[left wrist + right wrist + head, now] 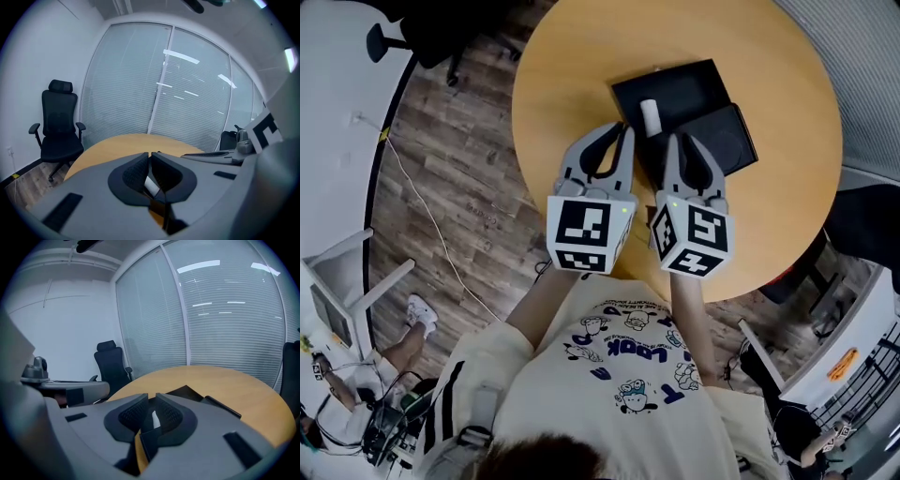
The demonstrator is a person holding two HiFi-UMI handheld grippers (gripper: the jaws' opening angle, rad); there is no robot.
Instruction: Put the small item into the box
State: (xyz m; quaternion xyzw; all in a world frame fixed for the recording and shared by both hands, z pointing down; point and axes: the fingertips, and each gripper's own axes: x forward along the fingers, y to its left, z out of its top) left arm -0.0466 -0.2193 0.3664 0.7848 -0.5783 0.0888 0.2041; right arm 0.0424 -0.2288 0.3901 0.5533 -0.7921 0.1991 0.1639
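While both grippers hover side by side over the round wooden table (787,206), a small white roll (650,117), a plain stubby cylinder, sits at the near left edge of the open black box (694,89) mid-table, just beyond the fingertips. Only the head view shows roll and box whole. The left gripper (623,131) has its jaws closed tip to tip; its own view adds a black office chair (60,124) against the window blinds (140,79). The right gripper (673,141) has its jaws drawn nearly together, a sliver of white (154,419) in the slit. Whether the pads press on it cannot be told.
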